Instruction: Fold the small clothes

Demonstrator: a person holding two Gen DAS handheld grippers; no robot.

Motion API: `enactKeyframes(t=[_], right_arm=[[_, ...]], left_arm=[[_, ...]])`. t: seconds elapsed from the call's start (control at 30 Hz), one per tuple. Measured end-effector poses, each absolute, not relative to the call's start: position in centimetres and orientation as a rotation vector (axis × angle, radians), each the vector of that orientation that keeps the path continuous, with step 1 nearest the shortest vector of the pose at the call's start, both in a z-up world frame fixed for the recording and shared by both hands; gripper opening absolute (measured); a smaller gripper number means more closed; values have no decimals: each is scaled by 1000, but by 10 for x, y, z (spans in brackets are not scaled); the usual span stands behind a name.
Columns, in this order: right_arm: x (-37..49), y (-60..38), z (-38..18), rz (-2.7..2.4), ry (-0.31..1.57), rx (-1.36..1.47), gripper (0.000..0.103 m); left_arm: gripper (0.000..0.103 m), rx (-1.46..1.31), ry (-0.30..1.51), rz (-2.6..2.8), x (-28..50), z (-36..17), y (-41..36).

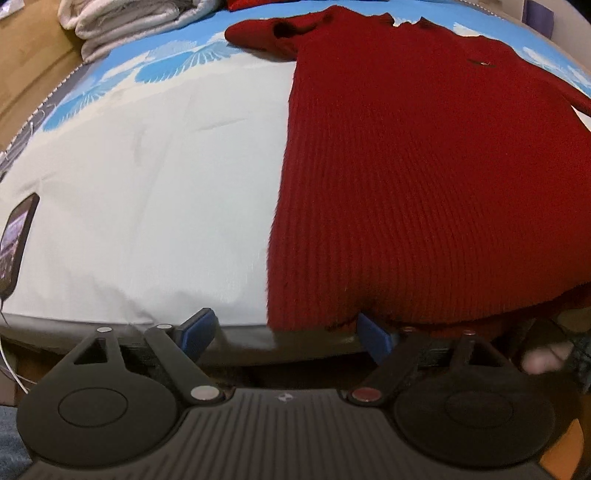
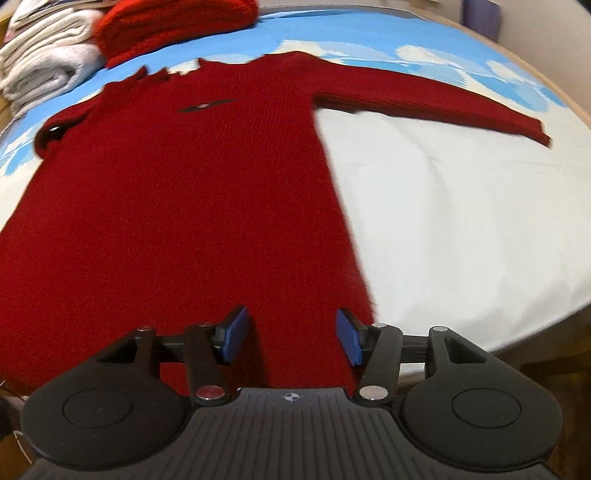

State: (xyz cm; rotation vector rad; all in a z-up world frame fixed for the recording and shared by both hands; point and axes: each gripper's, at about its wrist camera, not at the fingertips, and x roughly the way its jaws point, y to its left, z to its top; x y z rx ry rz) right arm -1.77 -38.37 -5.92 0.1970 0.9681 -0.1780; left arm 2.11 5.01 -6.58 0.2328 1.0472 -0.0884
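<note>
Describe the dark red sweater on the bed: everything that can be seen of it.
The red sweater is a ribbed knit, laid flat and front-up on the white and blue bedsheet. One long sleeve stretches straight out; the other sleeve lies bunched by the shoulder. A small dark mark sits on the chest. Its hem hangs over the bed's near edge, where both open grippers hover; neither grips it.

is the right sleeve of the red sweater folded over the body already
No, in the right wrist view the red sweater lies flat with that sleeve stretched straight out over the bedsheet.
</note>
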Motion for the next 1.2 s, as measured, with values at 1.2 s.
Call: enactKeyframes(t=[1.2], right_arm=[[-29, -390, -55, -190, 908, 217, 60]], left_arm=[[101, 431, 814, 194, 34, -57, 42]])
